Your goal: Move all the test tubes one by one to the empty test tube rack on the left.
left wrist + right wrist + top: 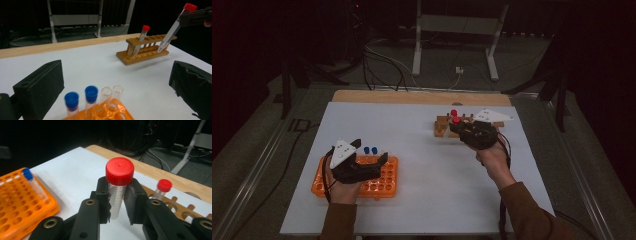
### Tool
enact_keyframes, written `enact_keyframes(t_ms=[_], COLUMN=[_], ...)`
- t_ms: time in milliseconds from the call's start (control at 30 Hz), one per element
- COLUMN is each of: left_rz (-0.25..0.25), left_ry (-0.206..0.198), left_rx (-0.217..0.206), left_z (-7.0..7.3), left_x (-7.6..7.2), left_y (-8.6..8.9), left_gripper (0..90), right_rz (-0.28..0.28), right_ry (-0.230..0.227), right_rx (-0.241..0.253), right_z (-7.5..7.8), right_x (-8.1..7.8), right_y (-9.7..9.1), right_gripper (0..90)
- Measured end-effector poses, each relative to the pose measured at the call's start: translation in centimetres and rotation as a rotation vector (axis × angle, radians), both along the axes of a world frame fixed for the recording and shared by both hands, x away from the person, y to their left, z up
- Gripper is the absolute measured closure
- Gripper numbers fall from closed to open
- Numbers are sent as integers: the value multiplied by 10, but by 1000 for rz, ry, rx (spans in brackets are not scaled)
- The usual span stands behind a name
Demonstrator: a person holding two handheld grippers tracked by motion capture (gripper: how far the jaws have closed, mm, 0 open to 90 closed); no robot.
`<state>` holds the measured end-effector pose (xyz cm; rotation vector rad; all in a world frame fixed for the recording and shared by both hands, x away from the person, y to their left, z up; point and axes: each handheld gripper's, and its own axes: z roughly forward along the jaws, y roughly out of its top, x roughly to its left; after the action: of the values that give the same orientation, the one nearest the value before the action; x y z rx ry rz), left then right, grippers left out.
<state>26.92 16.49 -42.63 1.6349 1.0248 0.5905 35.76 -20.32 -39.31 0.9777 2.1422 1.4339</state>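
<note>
My right gripper (458, 126) (119, 195) is shut on a clear tube with a red cap (119, 171), which hangs tilted over the wooden rack (443, 126) (145, 51) with its tip near the rack's top bar. A second red-capped tube (143, 35) (163, 187) stands in that rack. My left gripper (371, 151) (116, 85) is open above the orange rack (384, 182) (15, 202), its jaws wide apart. Two blue-capped tubes (81, 96) (370, 149) and two uncapped tubes (112, 91) stand in the orange rack, between the jaws and untouched.
The white mat (422, 160) covers a wooden table (412, 96). A white stand (452, 30) and cables (382, 65) lie on the floor beyond the far edge. The orange rack has several free holes.
</note>
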Motion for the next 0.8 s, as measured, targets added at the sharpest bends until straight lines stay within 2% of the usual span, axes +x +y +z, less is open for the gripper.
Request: enact_keyframes(t_ms=[200, 400, 567, 700, 800], left_rz=[-43, -105, -147, -178, -202], left_ry=[-11, -10, -11, -2, 14], left_rx=[25, 67, 80, 112, 120], left_z=[5, 7, 8, 8, 6], left_x=[2, 4, 8, 14, 18], left_y=[-18, -41, -59, -72, -80], left_gripper=[6, 11, 34, 65, 74], right_rz=[41, 76, 109, 134, 153], right_ry=[3, 18, 29, 37, 44], right_rx=[-21, -24, -20, -21, -15], right_z=[3, 4, 3, 2, 2], right_x=[-9, -16, -21, -25, -28], right_y=[6, 13, 20, 26, 30], right_gripper=[742, 742, 741, 741, 741])
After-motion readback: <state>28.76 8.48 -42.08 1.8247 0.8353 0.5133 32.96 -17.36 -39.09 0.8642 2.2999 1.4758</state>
